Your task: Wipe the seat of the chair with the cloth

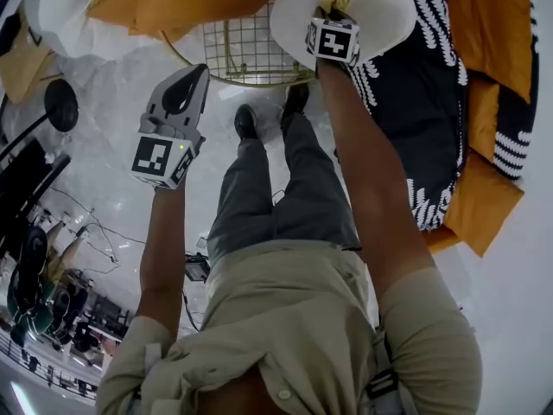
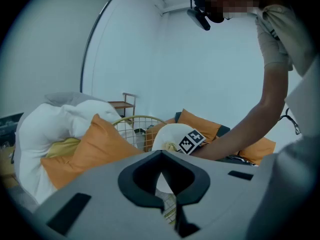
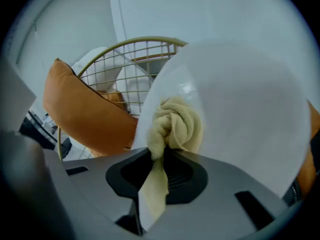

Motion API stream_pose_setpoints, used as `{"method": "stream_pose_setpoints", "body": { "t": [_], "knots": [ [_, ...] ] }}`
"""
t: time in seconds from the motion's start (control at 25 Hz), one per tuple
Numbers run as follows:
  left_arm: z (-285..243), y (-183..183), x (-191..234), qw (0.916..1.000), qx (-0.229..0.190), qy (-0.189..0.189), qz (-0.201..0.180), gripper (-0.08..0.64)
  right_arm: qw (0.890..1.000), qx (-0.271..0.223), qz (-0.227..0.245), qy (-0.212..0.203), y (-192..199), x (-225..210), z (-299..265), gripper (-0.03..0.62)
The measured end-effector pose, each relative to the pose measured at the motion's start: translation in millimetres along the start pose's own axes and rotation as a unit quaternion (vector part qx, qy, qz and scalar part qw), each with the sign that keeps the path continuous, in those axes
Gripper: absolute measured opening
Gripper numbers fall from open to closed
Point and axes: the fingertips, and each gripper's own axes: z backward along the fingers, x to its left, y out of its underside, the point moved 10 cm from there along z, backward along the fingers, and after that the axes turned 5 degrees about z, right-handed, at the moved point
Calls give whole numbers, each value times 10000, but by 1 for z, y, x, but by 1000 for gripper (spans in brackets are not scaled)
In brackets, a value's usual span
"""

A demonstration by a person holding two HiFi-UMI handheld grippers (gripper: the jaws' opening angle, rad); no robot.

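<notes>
Matt grey plastic on the right hand-held gripper [image 3: 159, 156], with black ribbed lining between its jaws, clamped on a pale yellow cloth [image 3: 175, 126] of soft, nubbly terry. Directly ahead, touched by that cloth, a white seat [image 3: 240, 99] of smooth, glossy plastic with a bright glint. Beyond and to the left, a chair back [image 3: 135, 59] of thin brass-coloured metal wire. Left of the gripper, an orange cushion [image 3: 85, 109], smooth with a dull sheen. Same matt grey plastic on the left hand-held gripper [image 2: 167, 204], jaws together. Below both, a pale polished floor [image 1: 112, 137].
</notes>
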Motion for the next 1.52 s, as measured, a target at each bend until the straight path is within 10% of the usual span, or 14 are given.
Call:
{"method": "stream_pose_setpoints", "body": {
  "t": [0.2,1.0,1.52],
  "knots": [
    [15,11,14,9997,41,-198,146,14,9983,188,263,-479,-23,47,-30,78],
    [-44,-23,-13,9979,84,578,-267,14,9874,-162,-1194,1028,84,-93,94,78],
    [-38,-16,-6,9986,95,499,-162,14,9912,-82,-989,874,67,-67,70,78]
  ]
}}
